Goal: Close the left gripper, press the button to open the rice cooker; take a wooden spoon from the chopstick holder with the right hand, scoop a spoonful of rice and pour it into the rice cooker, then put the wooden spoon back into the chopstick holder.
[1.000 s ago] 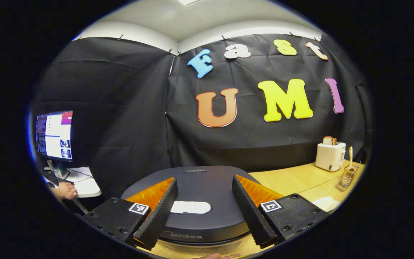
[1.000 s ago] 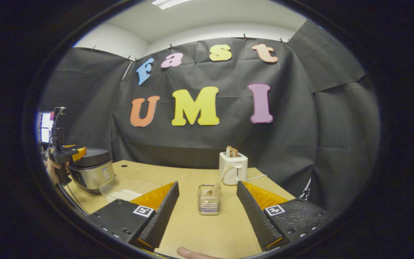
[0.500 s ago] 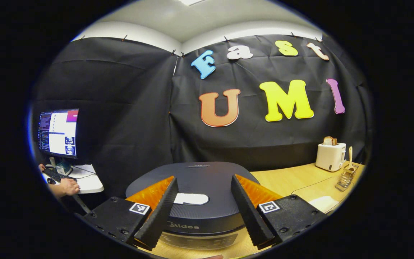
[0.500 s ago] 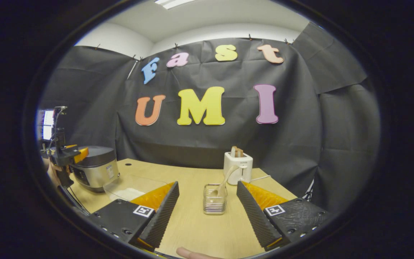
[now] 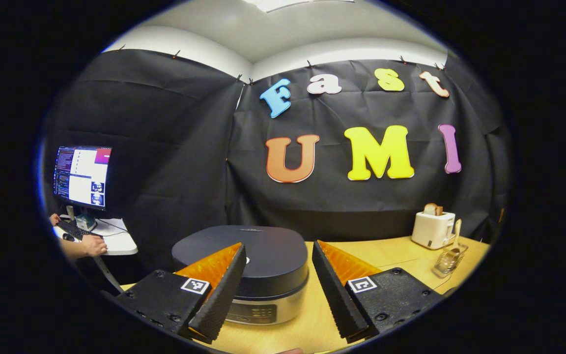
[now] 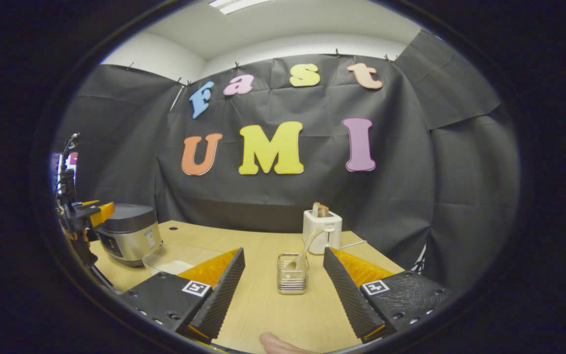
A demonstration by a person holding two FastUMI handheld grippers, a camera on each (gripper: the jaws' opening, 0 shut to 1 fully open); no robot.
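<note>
The rice cooker stands on the wooden table with its dark lid down and its silver front panel facing me. My left gripper is open, held in front of the cooker and a little back from it, nothing between its fingers. In the right gripper view the cooker is at the far left with the left gripper beside it. My right gripper is open and points at the wire chopstick holder, short of it. The wooden spoon leans in the holder, handle up to the right.
A white toaster with bread stands behind the holder. A clear tray with rice lies between cooker and holder. Off the table's left, a monitor and a person's hand at a keyboard. A fingertip shows at the bottom.
My left gripper has drawn back and lower from over the cooker lid, so the cooker's front panel now shows. The lid stays down. My right gripper has barely moved.
</note>
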